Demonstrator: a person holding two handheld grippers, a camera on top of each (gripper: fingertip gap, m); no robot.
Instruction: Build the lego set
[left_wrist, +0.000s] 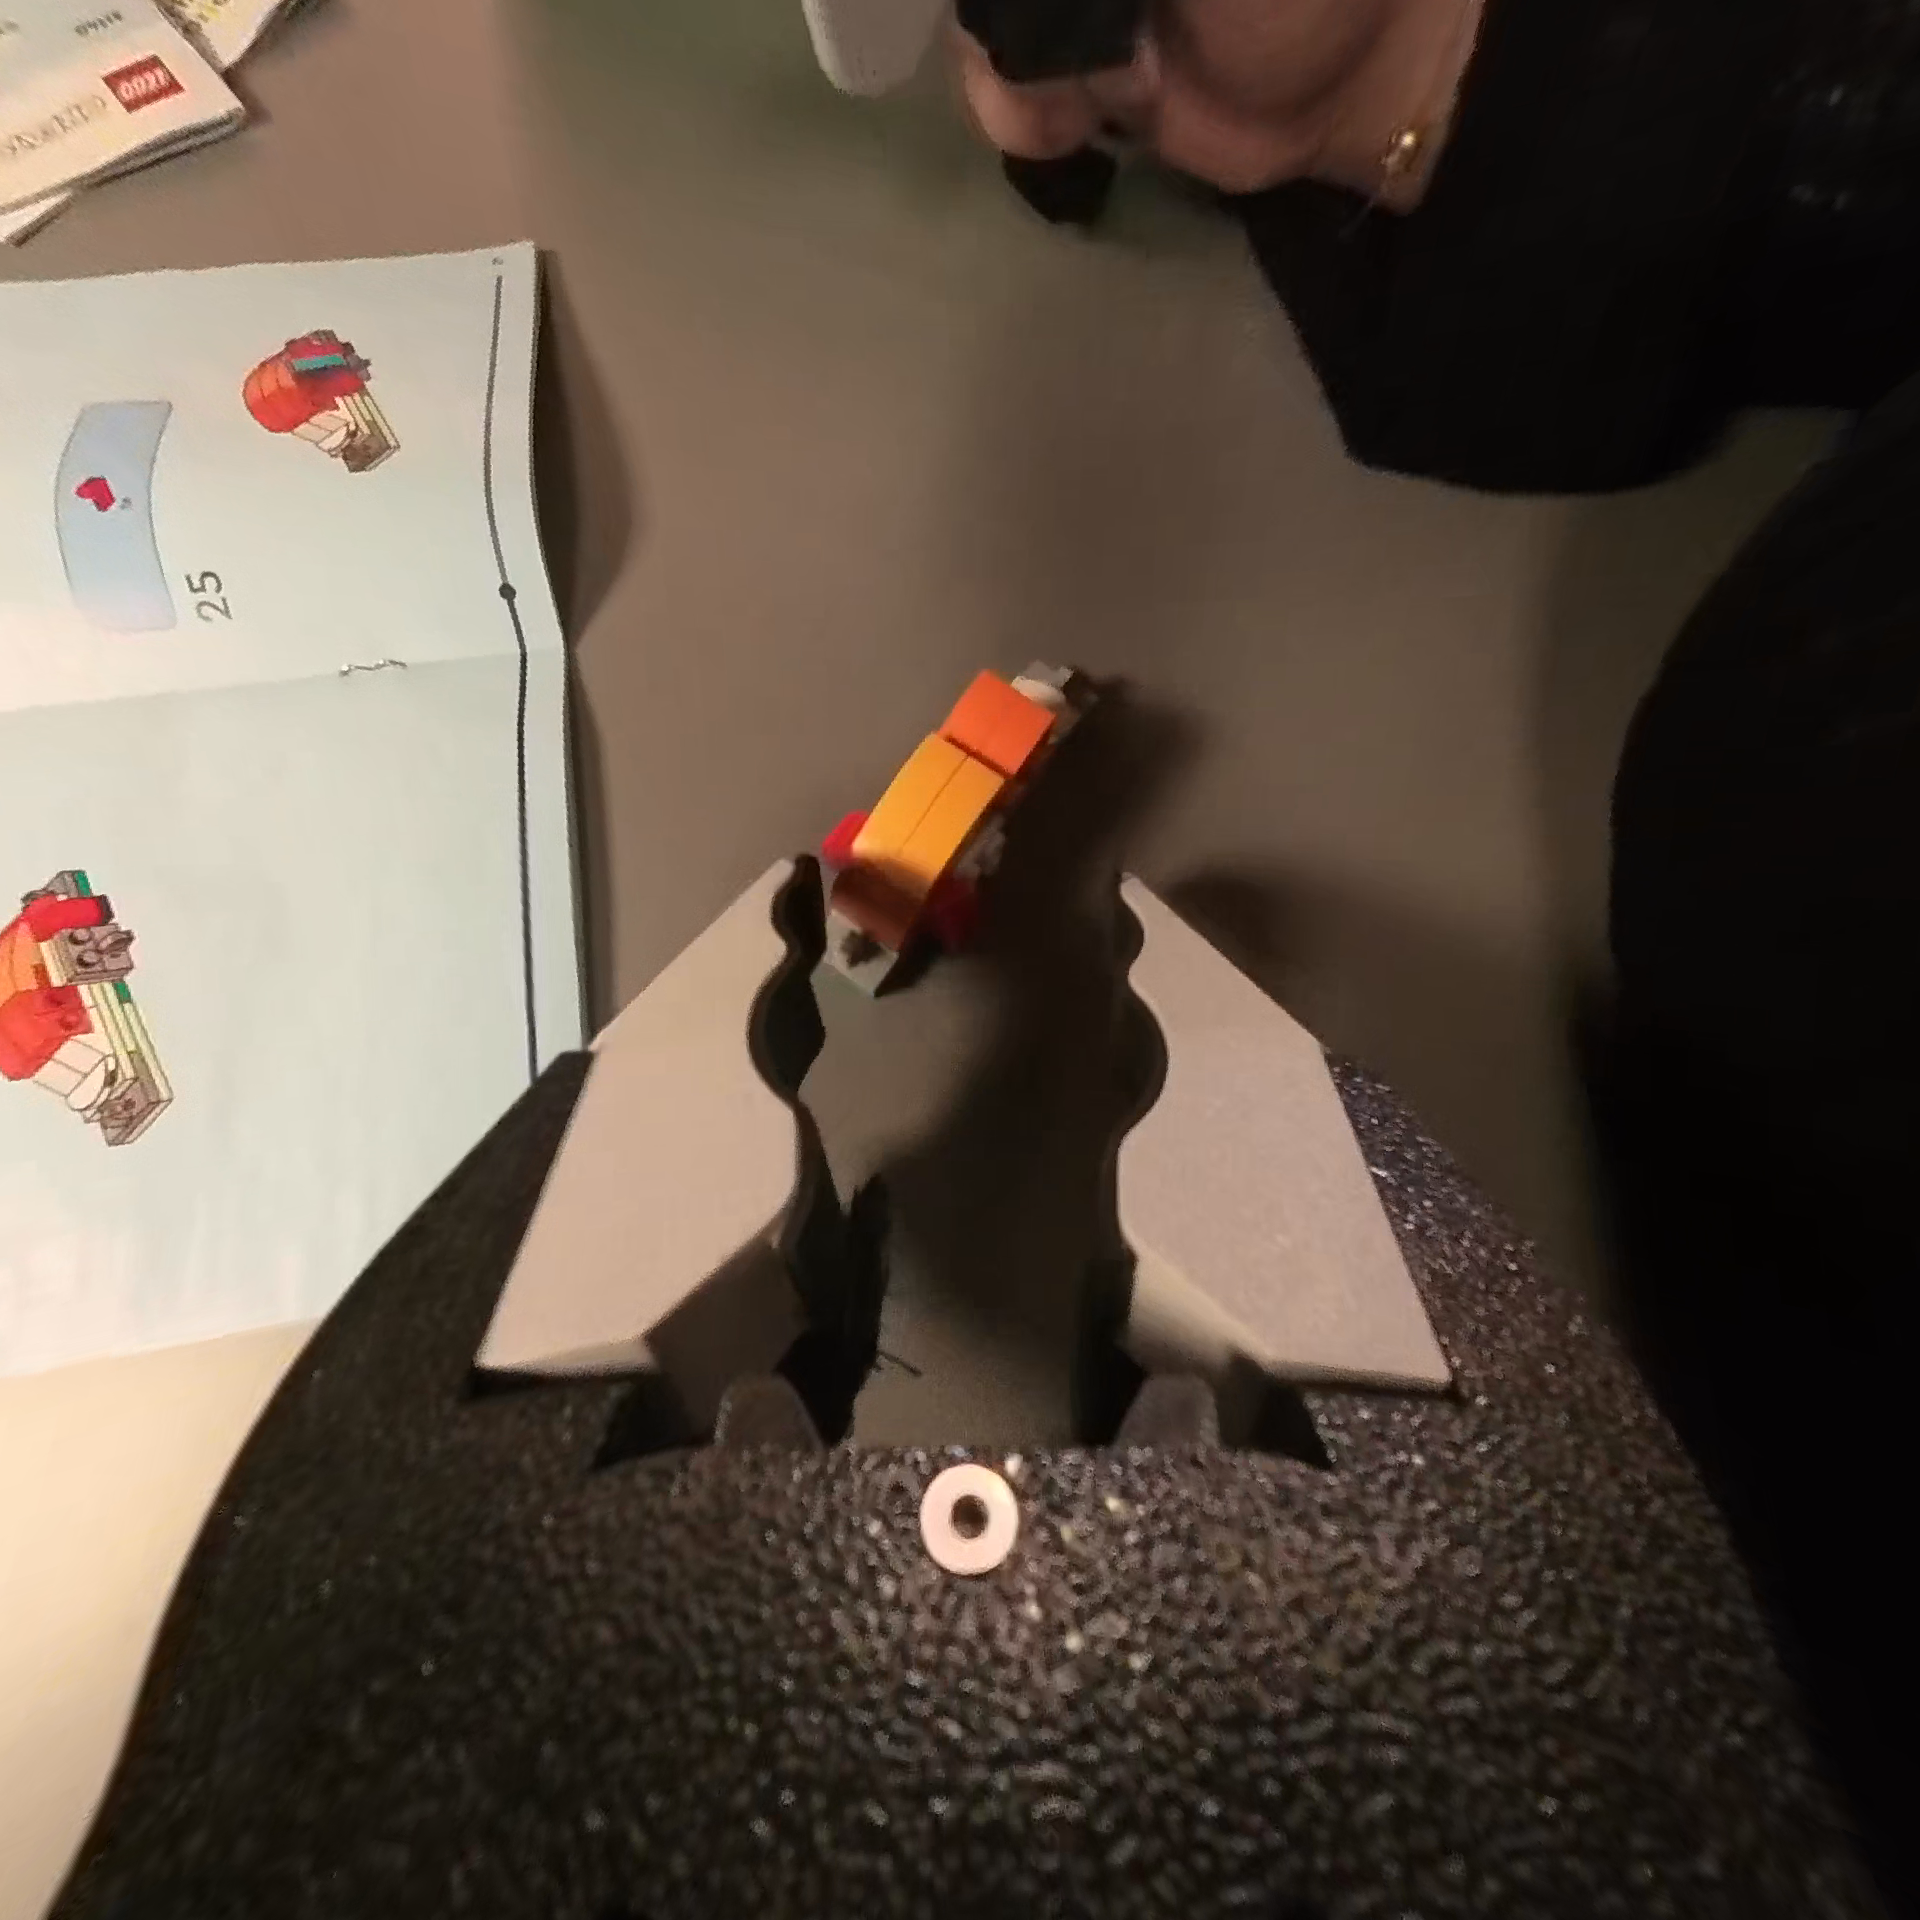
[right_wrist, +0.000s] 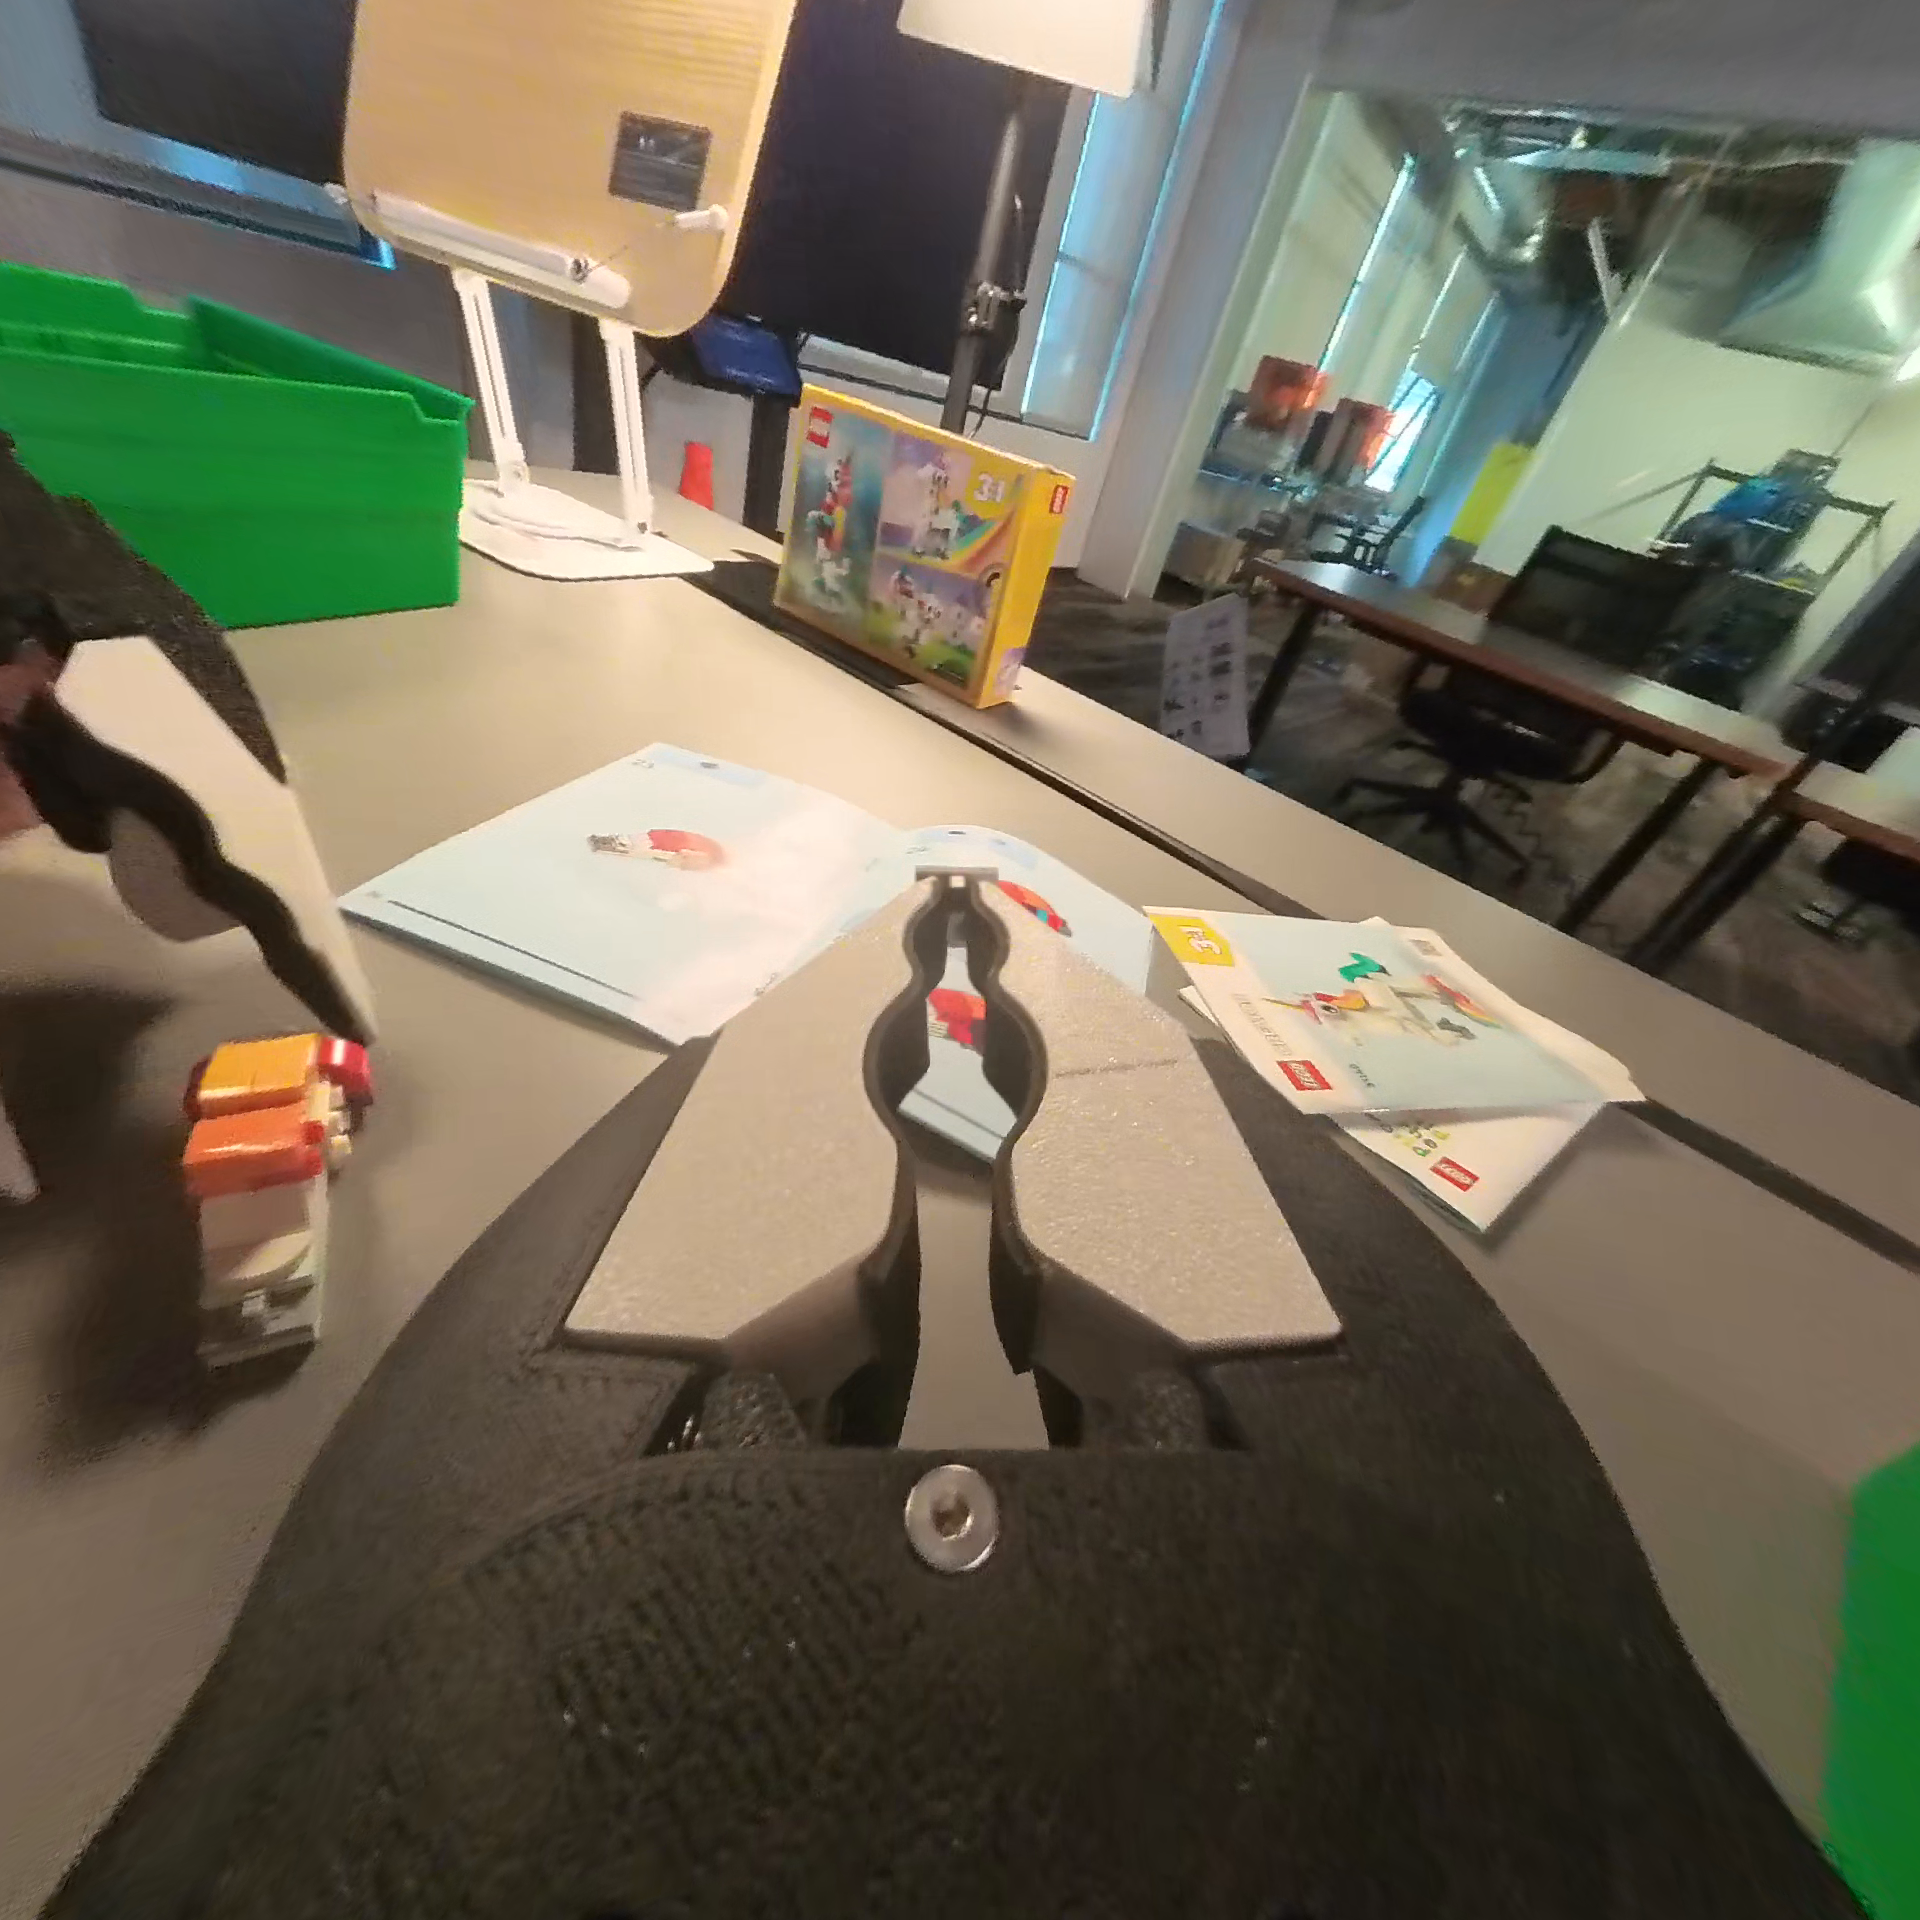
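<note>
My left tongs (left_wrist: 951, 888) stand wide, tips down around the near end of the lego build (left_wrist: 956, 810) on the table (left_wrist: 831, 468), bracketing rather than clamping it, I judge so it stays steady for the next piece. My right tongs (right_wrist: 954, 883) are nearly closed on a small grey piece (right_wrist: 954, 871), carried tip-forward so it can be pressed on. Beyond lies the open instruction booklet (right_wrist: 623, 883), flat for reading; farther off stands the yellow box (right_wrist: 914, 540).
</note>
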